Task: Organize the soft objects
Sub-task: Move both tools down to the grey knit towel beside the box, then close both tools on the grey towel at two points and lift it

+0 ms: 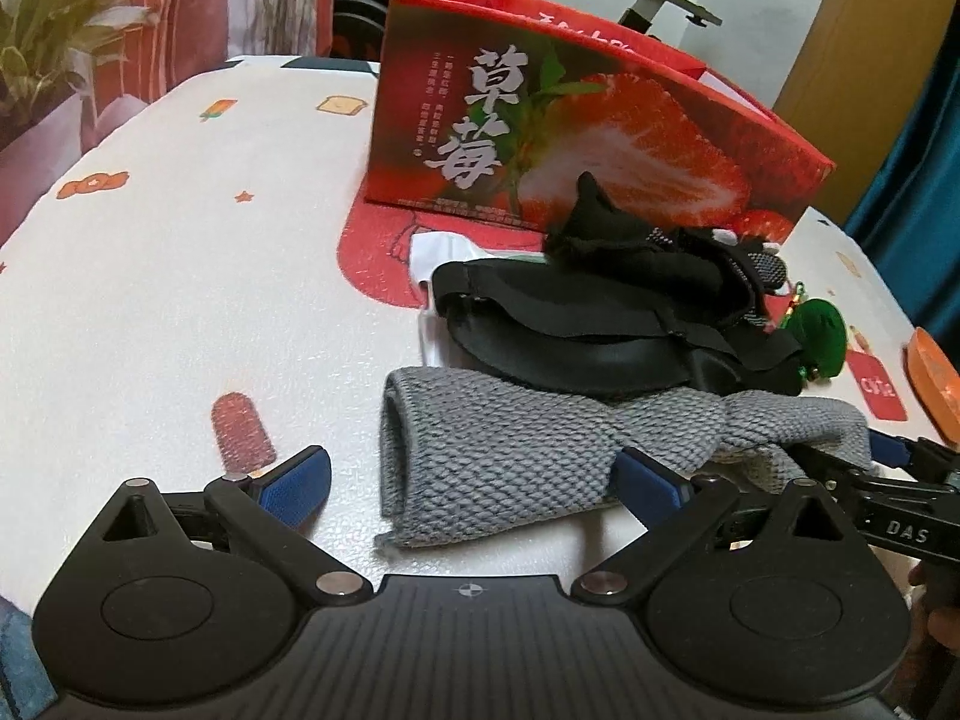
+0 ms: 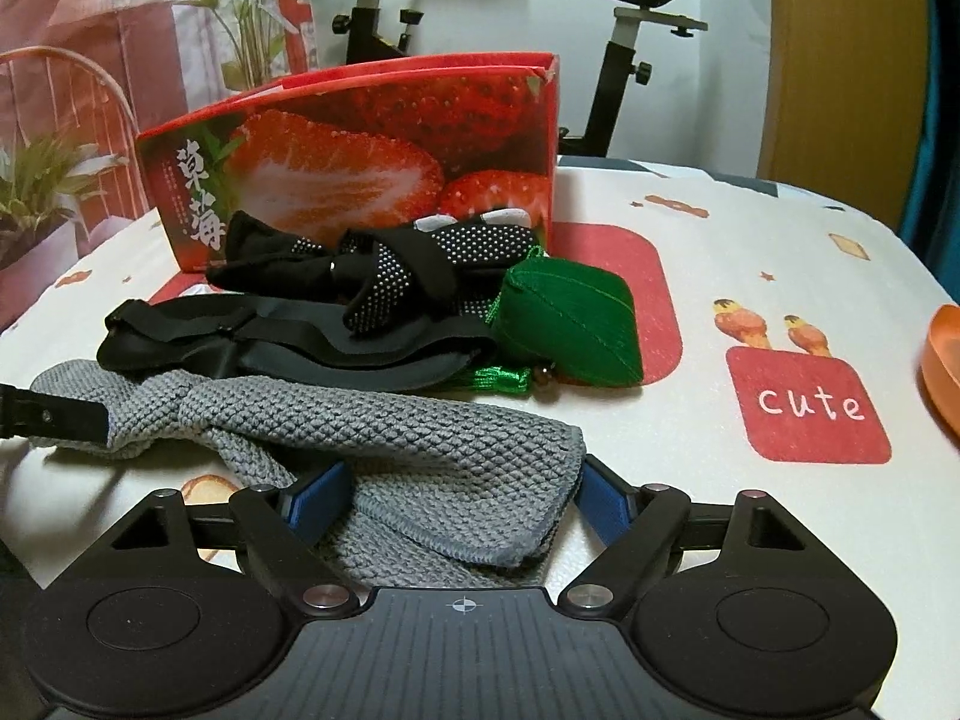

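Observation:
A grey knitted cloth (image 1: 492, 456) lies crumpled across the table's near side. My left gripper (image 1: 474, 477) stands open around its left end; the left pad (image 1: 300, 474) is clear of it, the right pad (image 1: 648, 480) lies against it. My right gripper (image 2: 462, 501) is open over the cloth's (image 2: 390, 438) other end, folds bunched between its blue pads. Behind lie a black eye mask (image 2: 288, 348), a black dotted fabric piece (image 2: 432, 264) and a green stuffed pouch (image 2: 570, 324). The red strawberry box (image 2: 360, 168) stands open-topped at the back.
The white printed tablecloth (image 1: 150, 300) covers the table, bare on the left in the left wrist view. An orange dish (image 2: 942, 360) sits at the right edge. An exercise bike (image 2: 630, 30) and potted plants (image 2: 36, 192) stand beyond the table.

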Demonstrator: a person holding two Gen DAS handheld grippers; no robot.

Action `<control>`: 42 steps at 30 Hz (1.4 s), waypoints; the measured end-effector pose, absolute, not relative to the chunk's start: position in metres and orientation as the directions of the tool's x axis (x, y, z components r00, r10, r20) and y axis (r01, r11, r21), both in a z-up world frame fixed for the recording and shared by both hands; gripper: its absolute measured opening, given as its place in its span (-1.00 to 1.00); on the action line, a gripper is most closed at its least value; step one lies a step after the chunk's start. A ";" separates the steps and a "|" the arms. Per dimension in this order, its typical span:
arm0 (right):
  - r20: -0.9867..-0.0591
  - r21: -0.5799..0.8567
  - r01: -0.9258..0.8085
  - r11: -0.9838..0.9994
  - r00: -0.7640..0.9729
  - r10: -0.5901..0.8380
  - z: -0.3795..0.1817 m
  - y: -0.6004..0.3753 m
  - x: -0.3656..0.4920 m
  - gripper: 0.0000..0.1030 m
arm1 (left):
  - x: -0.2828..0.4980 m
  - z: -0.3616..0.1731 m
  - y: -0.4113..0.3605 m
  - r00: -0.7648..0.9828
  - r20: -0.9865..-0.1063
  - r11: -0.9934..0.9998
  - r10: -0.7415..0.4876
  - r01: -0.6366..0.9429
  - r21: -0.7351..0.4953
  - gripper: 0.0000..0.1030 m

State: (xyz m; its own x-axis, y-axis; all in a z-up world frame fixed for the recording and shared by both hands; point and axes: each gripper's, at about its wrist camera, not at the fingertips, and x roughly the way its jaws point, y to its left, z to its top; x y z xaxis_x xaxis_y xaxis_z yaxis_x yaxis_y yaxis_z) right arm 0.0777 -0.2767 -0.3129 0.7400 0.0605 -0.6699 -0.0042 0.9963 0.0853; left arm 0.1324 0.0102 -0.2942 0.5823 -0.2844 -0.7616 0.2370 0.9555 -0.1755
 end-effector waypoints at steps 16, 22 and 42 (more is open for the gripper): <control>-0.664 0.088 -0.025 0.996 0.744 0.077 -0.313 -0.273 0.081 0.26 | 0.132 -0.292 0.006 0.593 -0.740 0.944 -0.318 0.270 -0.189 0.33; -0.660 0.121 -0.074 0.990 0.739 0.136 -0.311 -0.269 0.081 -0.26 | 0.130 -0.292 0.009 0.595 -0.729 0.938 -0.339 0.277 -0.210 -0.31; -0.605 0.188 -0.139 0.972 0.764 0.226 -0.292 -0.266 0.074 -0.63 | 0.123 -0.284 0.008 0.604 -0.706 0.926 -0.369 0.306 -0.222 -0.63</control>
